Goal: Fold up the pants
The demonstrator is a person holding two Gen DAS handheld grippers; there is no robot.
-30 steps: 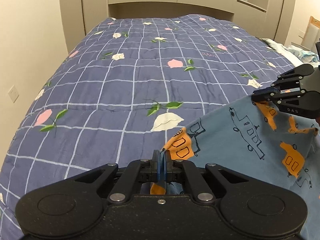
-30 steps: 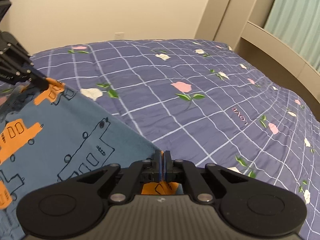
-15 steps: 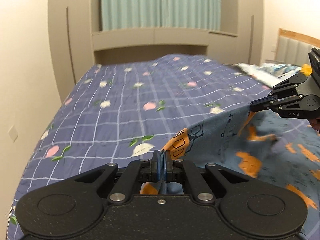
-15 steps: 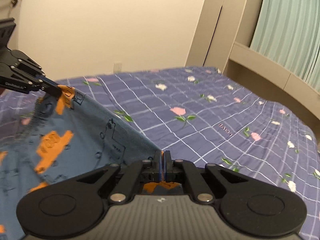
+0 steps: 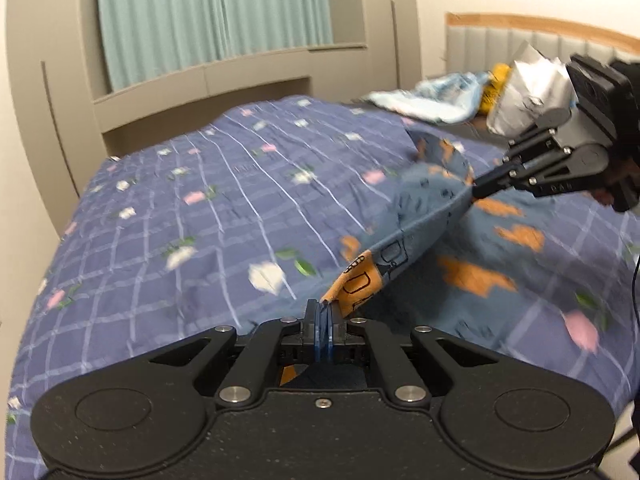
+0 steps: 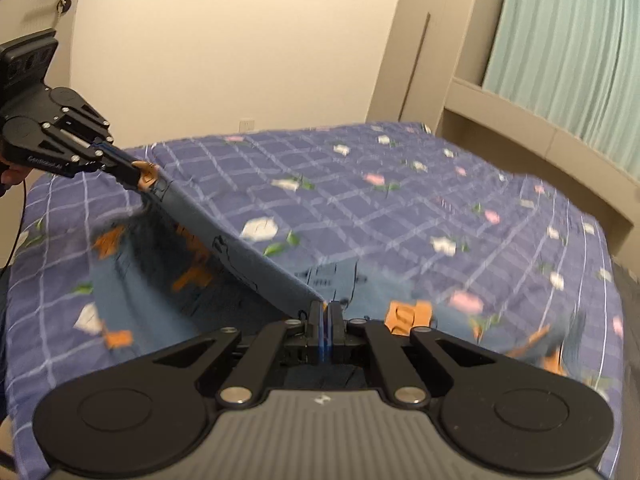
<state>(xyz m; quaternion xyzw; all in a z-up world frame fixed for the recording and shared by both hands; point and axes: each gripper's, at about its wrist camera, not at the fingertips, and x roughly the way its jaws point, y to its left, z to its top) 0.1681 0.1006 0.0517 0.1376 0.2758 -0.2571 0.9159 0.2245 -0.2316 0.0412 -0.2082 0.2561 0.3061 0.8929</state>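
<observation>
Because the fold needs a taut edge, I keep each hand-held gripper, left (image 5: pixel 325 309) and right (image 6: pixel 327 309), pinching the pants (image 5: pixel 416 232) above the bed (image 5: pixel 192 216).

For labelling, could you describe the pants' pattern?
Blue pants with orange vehicle prints; left wrist view.

pants (image 5: pixel 404 236) on bed (image 5: pixel 208 216) (curtain (image 5: pixel 208 16) behind)

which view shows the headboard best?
Left wrist view: the padded headboard with its wood trim runs along the upper right, partly behind the right hand-held gripper. The right wrist view shows none of it.
</observation>
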